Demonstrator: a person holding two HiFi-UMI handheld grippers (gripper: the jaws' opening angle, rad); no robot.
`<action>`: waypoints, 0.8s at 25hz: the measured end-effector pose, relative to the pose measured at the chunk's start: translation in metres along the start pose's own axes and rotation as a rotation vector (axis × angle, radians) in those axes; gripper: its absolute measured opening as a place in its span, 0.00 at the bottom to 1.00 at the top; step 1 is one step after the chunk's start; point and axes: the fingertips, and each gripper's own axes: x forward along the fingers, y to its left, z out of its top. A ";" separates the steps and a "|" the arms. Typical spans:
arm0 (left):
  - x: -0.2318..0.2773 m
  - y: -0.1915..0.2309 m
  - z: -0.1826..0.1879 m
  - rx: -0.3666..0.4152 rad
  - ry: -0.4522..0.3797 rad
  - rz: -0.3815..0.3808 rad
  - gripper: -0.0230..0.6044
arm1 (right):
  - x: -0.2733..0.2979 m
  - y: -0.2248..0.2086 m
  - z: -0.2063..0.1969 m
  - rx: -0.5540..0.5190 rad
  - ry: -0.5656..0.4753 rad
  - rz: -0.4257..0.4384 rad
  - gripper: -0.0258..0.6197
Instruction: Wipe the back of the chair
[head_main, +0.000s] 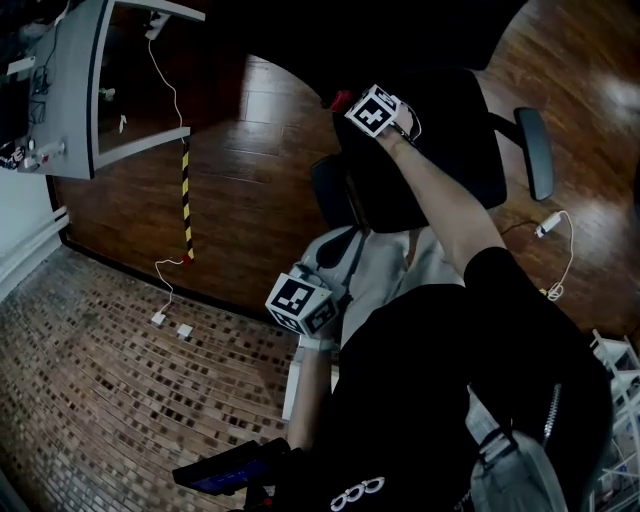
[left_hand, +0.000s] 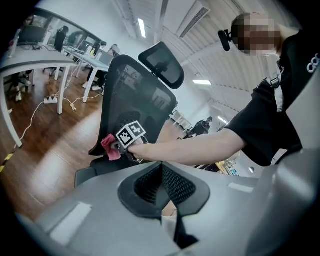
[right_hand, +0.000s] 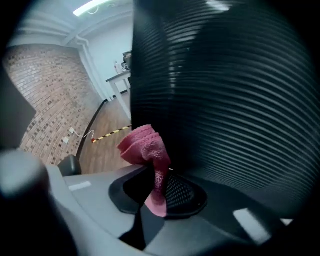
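The black office chair's mesh back (head_main: 440, 140) stands in front of me, and in the left gripper view its back (left_hand: 132, 100) and headrest (left_hand: 162, 65) stand upright. My right gripper (right_hand: 157, 187) is shut on a pink cloth (right_hand: 145, 145), which lies against the ribbed mesh (right_hand: 230, 100). From the head view the cloth (head_main: 340, 100) shows at the chair back's left edge, beside the right gripper (head_main: 355, 105). The left gripper view shows the same cloth (left_hand: 110, 146) low on the back's side. My left gripper (left_hand: 162, 172) is held back near my body, its jaws together with nothing in them.
A grey desk (head_main: 70, 90) stands at the far left. A yellow-black strip (head_main: 185, 200) and a white cable with plugs (head_main: 170, 320) lie on the floor. The chair's armrest (head_main: 535, 150) juts out on the right, with another white cable (head_main: 550, 225) below it. Desks and seated people (left_hand: 75, 50) fill the room's far side.
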 end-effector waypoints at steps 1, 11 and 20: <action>0.004 -0.003 -0.001 0.006 0.005 -0.006 0.01 | -0.004 -0.015 -0.006 0.034 0.001 -0.018 0.12; 0.046 -0.033 0.003 0.050 0.067 -0.055 0.01 | -0.051 -0.133 -0.069 0.228 0.013 -0.156 0.12; 0.078 -0.061 0.010 0.078 0.113 -0.076 0.01 | -0.099 -0.209 -0.116 0.355 0.051 -0.285 0.12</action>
